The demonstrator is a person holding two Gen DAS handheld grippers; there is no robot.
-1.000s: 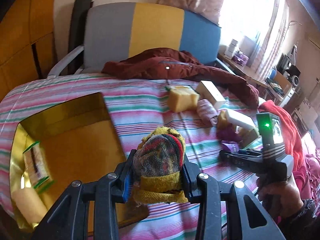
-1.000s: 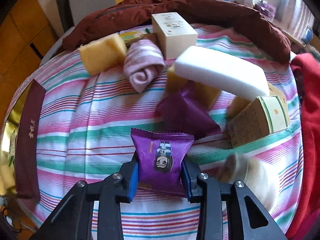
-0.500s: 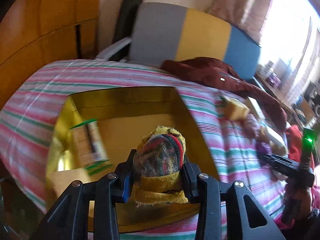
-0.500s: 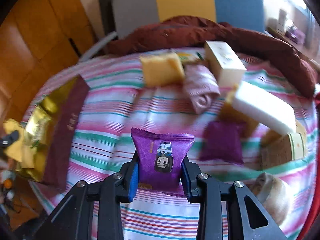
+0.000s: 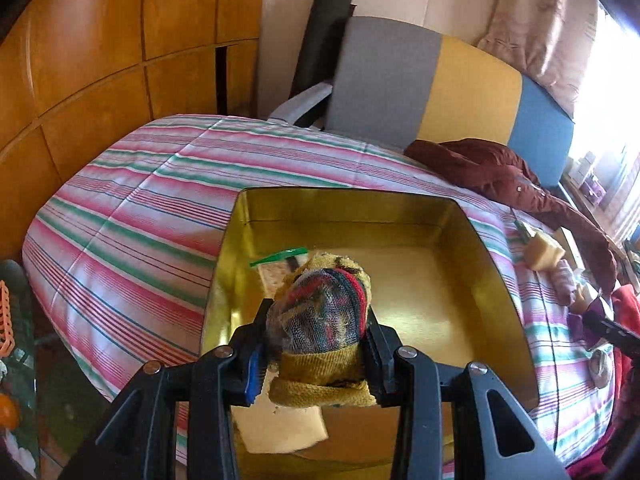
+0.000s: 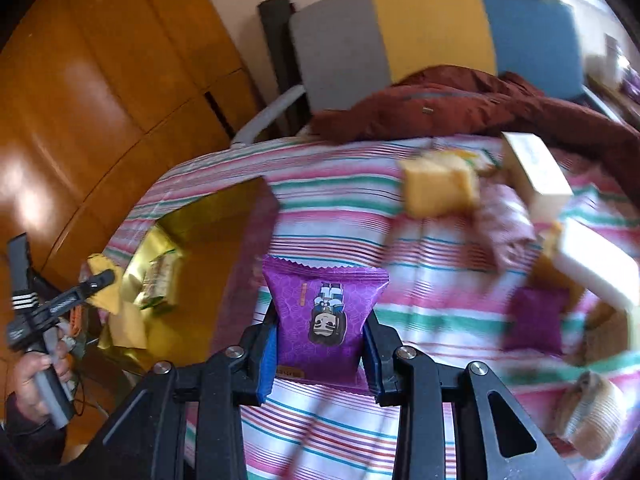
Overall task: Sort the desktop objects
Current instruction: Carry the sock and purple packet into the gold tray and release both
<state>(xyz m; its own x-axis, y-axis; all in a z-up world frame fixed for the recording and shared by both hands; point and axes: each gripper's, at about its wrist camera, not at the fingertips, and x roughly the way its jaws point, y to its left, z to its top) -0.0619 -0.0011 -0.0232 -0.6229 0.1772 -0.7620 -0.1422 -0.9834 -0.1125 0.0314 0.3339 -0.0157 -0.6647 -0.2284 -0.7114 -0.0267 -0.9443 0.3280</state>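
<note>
My left gripper [image 5: 316,334] is shut on a rolled multicoloured sock [image 5: 324,312] with a yellow cuff. It hangs over the near part of the open gold box [image 5: 496,256]. Inside the box lie a green-edged packet [image 5: 278,258] and a pale flat piece [image 5: 280,428]. My right gripper [image 6: 322,340] is shut on a purple snack packet [image 6: 326,312], held above the striped cloth [image 6: 340,420] just right of the gold box [image 6: 224,208]. The right wrist view shows the left gripper [image 6: 100,280] at the far left with the yellow sock [image 6: 106,292] over the box.
Right of the box lie a yellow sponge [image 6: 440,188], a cream carton [image 6: 536,172], a pink rolled towel [image 6: 508,224], a white block [image 6: 592,268], a second purple packet [image 6: 536,320] and a beige roll [image 6: 592,412]. A maroon jacket [image 6: 460,108] and a chair [image 6: 432,28] stand behind.
The left gripper carried the sock leftward until it hung over the gold box. The right gripper lifted the purple packet off the cloth and swung it left toward the box.
</note>
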